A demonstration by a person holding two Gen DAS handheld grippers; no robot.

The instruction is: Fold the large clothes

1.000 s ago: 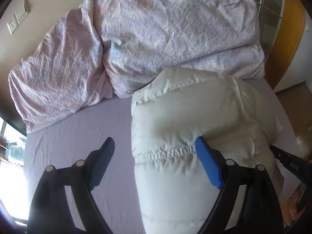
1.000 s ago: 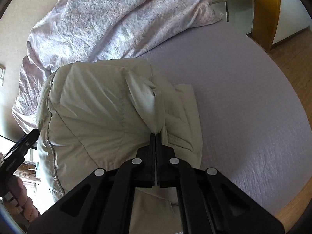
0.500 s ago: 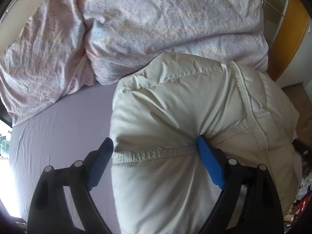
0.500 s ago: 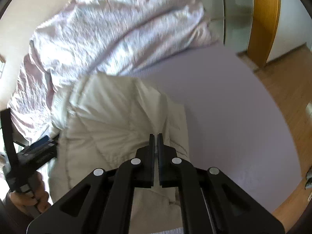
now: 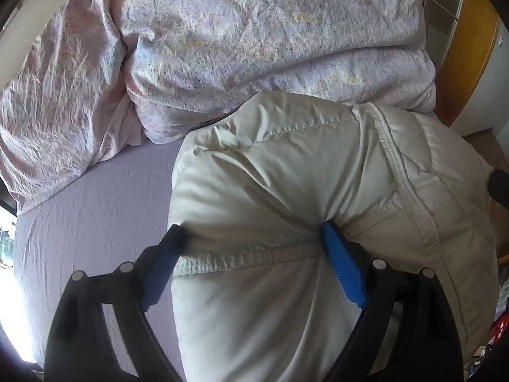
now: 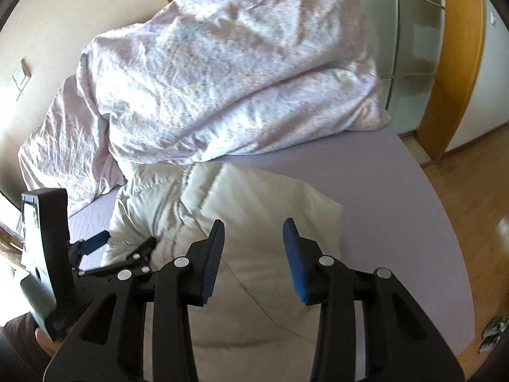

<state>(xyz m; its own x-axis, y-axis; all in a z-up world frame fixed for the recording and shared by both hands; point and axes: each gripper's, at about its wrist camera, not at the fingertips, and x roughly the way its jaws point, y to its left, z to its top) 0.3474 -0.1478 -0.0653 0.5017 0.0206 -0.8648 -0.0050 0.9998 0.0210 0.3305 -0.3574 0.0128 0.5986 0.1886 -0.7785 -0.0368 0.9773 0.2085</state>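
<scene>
A cream puffy jacket (image 5: 286, 165) lies bundled on the lilac bed sheet (image 5: 95, 222). My left gripper (image 5: 251, 229) stands wide open and points down over the jacket's stitched hem. The padding bulges up between its blue pads (image 5: 340, 264) and touches both. In the right wrist view the jacket (image 6: 254, 191) lies below my right gripper (image 6: 253, 222). Its jaws are opening, with nothing between them, and it hangs just above the fabric. The left gripper (image 6: 127, 238) shows at the lower left of that view, set on the jacket's left side.
A crumpled pale floral duvet (image 5: 254, 31) (image 6: 222, 79) is heaped along the far side of the bed, touching the jacket's far edge. To the right, the bed sheet (image 6: 397, 207) ends at a wooden floor (image 6: 470, 191). A wood-framed wardrobe (image 6: 458, 63) stands beyond it.
My right gripper was shut on a pinch of the jacket; it has let go, risen and spread its jaws. My left gripper sank onto the jacket, which now fills its gap.
</scene>
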